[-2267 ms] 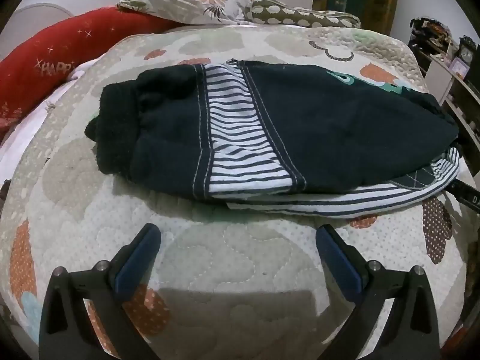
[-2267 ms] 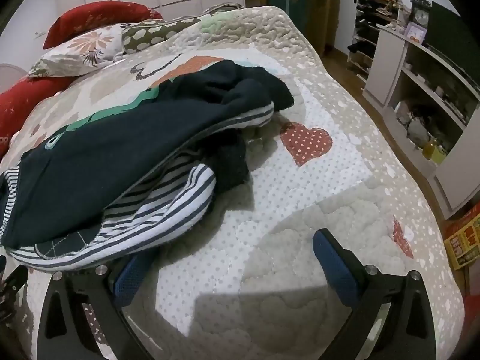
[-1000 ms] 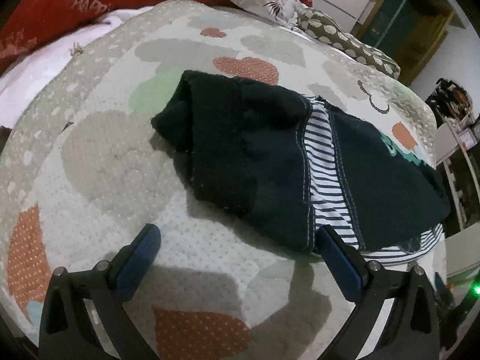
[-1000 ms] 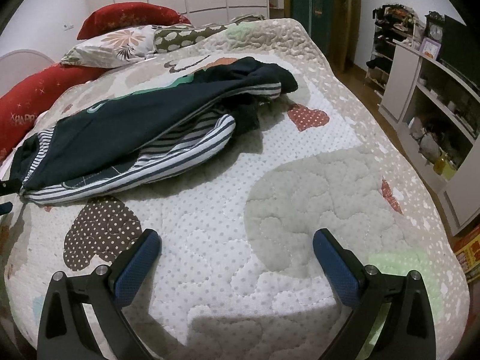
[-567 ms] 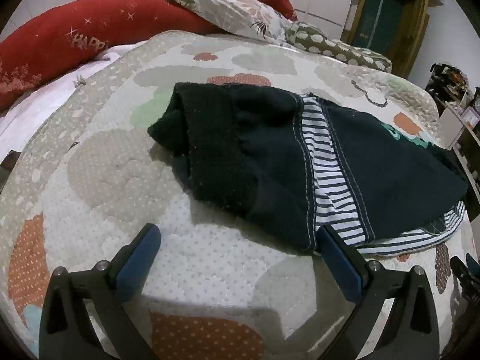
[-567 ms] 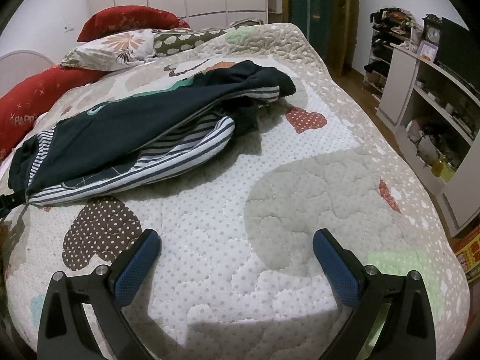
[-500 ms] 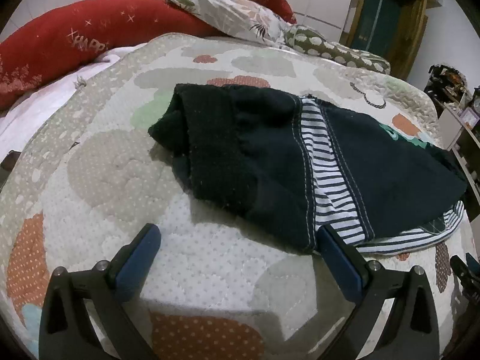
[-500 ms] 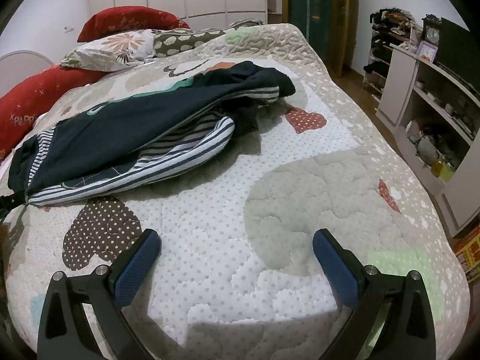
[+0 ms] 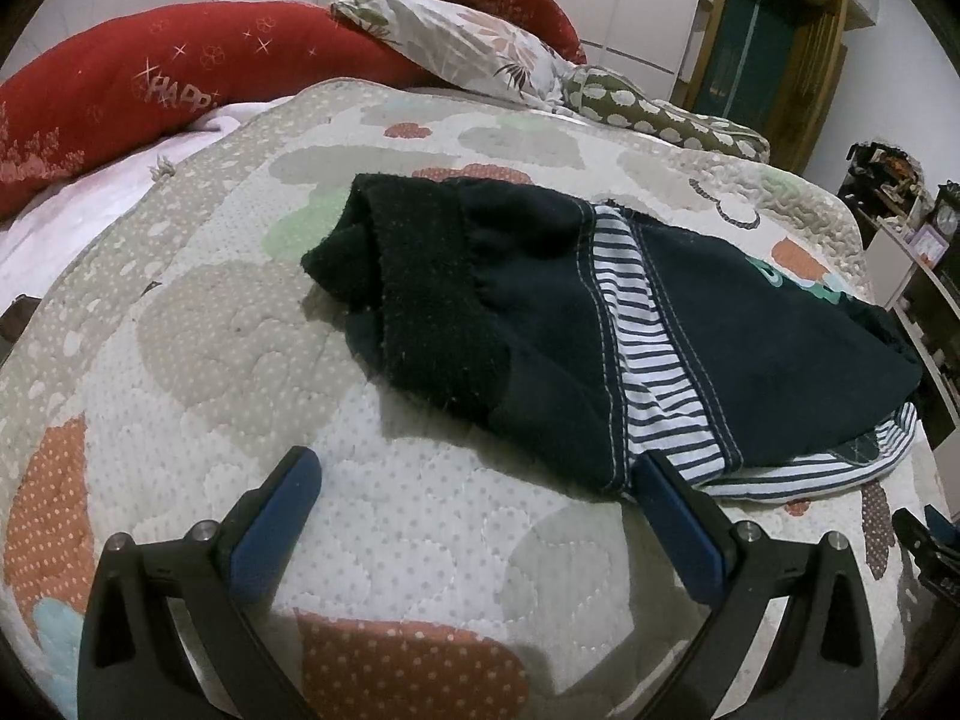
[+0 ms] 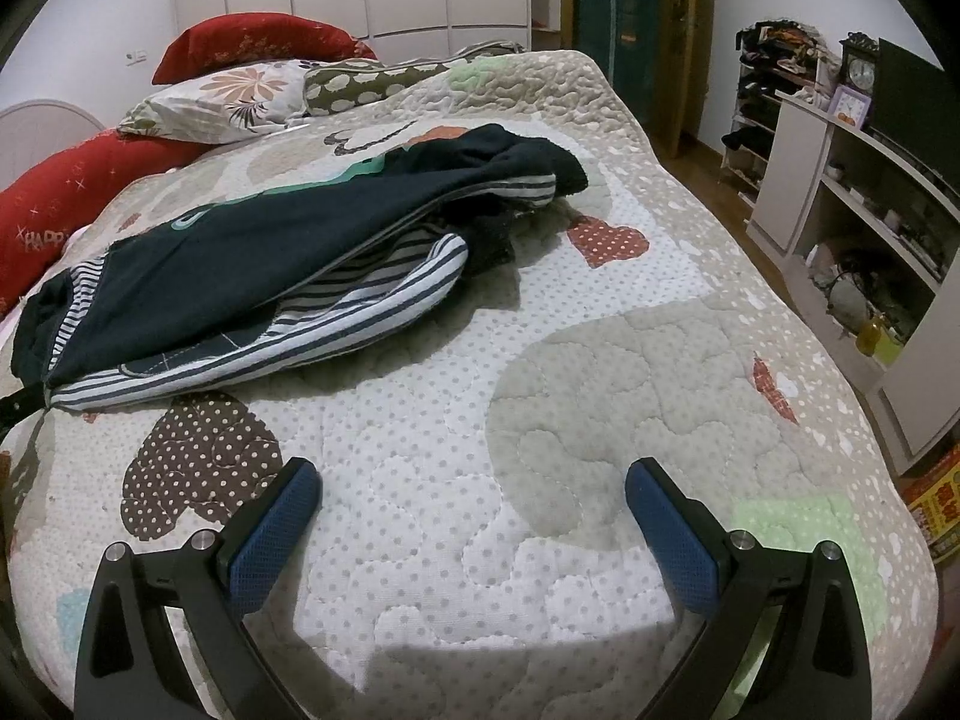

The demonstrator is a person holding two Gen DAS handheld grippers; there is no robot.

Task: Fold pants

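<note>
Dark navy pants (image 9: pixel 540 312) with blue-and-white striped panels lie folded lengthwise on the quilted bed, dark ribbed end toward the left. In the right wrist view the pants (image 10: pixel 252 264) lie at the left middle, with the far end bunched up. My left gripper (image 9: pixel 474 468) is open and empty, low over the quilt just in front of the pants; its right finger (image 9: pixel 678 516) is at the pants' near edge. My right gripper (image 10: pixel 471 480) is open and empty over bare quilt, well short of the pants.
The patterned quilt (image 10: pixel 570 372) covers the bed. Red bolsters (image 9: pixel 150 90) and floral pillows (image 9: pixel 474 36) lie at the head. White shelving (image 10: pixel 870 228) with clutter stands right of the bed. The other gripper's tip (image 9: pixel 924 540) shows at the right edge.
My left gripper pulled back and levelled, so the pants sit a little farther and more centred. My right gripper backed away from the pants earlier and has barely moved since. Both stay open.
</note>
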